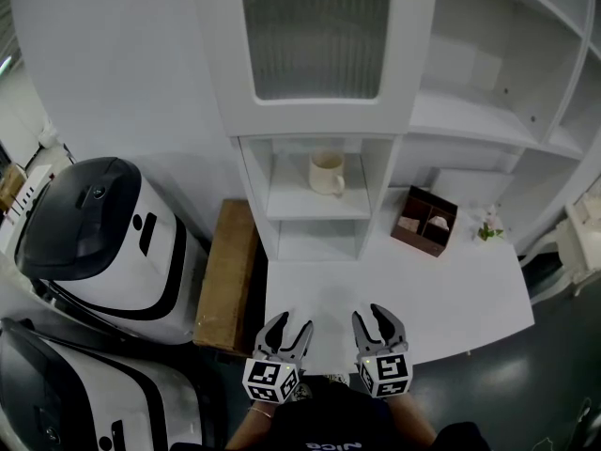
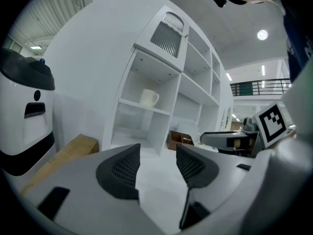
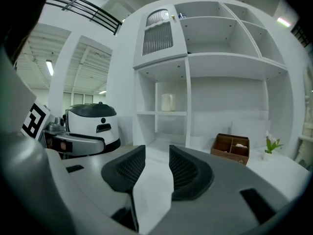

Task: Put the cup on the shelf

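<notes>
A cream cup [image 1: 326, 173] stands upright on the middle board of the narrow white shelf [image 1: 317, 207], handle to the right. It also shows in the left gripper view as the cup [image 2: 149, 98] and in the right gripper view as the cup [image 3: 167, 102]. Both grippers hover at the near edge of the white table, well short of the shelf. My left gripper [image 1: 286, 332] is open, with nothing between its pads [image 2: 122, 169]. My right gripper [image 1: 377, 322] is also open and empty, its jaws set a little narrower [image 3: 156, 163].
A brown wooden organiser box [image 1: 424, 221] and a small potted plant [image 1: 488, 228] sit on the table [image 1: 460, 299] right of the shelf. A cardboard box [image 1: 228, 275] lies left of the table. Two white-and-black machines [image 1: 103, 238] stand at the far left.
</notes>
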### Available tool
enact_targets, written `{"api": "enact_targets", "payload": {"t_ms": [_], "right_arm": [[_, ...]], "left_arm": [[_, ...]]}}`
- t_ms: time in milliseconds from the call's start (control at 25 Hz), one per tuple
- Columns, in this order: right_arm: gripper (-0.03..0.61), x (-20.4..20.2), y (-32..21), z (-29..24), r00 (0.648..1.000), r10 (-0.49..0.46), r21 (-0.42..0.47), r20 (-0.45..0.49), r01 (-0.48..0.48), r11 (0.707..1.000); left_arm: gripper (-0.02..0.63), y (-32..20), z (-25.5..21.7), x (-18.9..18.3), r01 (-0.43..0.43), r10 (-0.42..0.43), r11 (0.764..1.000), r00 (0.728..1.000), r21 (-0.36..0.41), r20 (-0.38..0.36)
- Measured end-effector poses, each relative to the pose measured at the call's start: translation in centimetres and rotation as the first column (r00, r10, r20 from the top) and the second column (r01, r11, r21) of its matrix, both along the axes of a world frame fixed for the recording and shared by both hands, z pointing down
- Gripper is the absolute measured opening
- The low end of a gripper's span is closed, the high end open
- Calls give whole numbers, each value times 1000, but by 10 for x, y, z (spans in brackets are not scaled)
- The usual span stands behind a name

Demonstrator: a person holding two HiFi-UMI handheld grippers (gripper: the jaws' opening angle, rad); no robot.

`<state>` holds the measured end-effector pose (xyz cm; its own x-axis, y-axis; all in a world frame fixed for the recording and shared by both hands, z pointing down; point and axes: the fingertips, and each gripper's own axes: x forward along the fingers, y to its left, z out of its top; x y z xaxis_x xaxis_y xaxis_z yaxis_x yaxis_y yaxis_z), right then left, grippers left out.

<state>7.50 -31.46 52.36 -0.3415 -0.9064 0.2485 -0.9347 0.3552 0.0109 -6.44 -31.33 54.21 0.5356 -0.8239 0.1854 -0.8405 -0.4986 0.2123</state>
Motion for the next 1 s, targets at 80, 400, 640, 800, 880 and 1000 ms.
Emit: {"api": "enact_targets", "payload": {"t_ms": [80,400,640,800,880,1000], "right_arm": [[127,1,0,-3,1000,3,13,-5,-3,1000],[11,3,1,-11,1000,-19,54,-20,20,998],[9,3,1,-14,999,-39,73,-8,40,997],[9,1,-1,-15,998,-55,77,-12,55,996],[8,1,-2,-14,998,-61,75,-19,63,995],[8,0,-2,-12,997,-70,71,-23,71,995]], "left_arm": [[208,1,0,3,-14,14,1000,1000,-1,3],[10,2,-4,14,-50,49,999,999,20,7],[3,2,-8,22,-84,84,996,996,33,-1],[3,1,-9,23,-81,81,996,997,39,3],[3,0,-9,23,-77,77,996,997,39,2],[3,0,-10,22,-70,70,997,998,39,-1]]}}
